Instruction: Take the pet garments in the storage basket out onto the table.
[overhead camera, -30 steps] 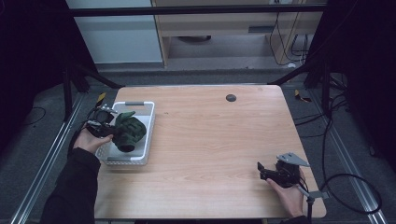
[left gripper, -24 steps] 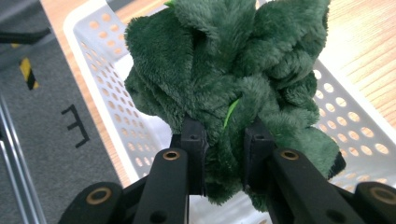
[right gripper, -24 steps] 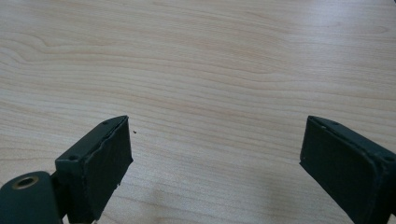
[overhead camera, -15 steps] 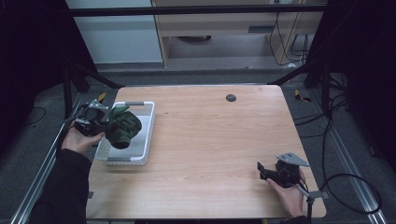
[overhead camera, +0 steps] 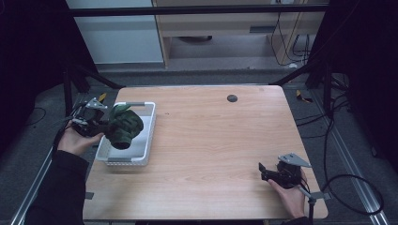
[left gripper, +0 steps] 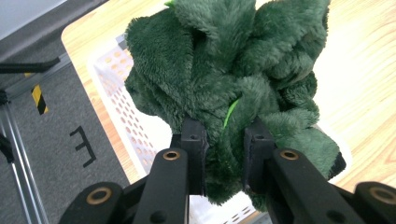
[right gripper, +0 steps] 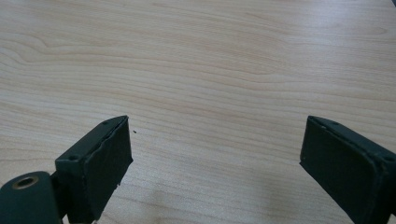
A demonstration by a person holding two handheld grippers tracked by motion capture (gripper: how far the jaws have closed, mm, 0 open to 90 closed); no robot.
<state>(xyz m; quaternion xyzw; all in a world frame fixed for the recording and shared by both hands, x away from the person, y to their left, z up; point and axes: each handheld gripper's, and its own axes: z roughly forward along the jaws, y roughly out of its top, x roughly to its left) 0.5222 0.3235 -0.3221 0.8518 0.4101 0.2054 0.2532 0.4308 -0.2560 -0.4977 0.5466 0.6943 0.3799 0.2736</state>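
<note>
Jaws of the left gripper (left gripper: 223, 154) clamp the green plush cloth (overhead camera: 123, 126), lifted above the white basket (overhead camera: 146, 136); right gripper (right gripper: 215, 163) rests, jaws apart.

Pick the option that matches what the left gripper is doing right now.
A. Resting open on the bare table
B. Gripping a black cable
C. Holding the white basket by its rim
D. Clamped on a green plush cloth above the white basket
D: the left gripper has its jaws closed on the green plush cloth, held over the white basket.
</note>
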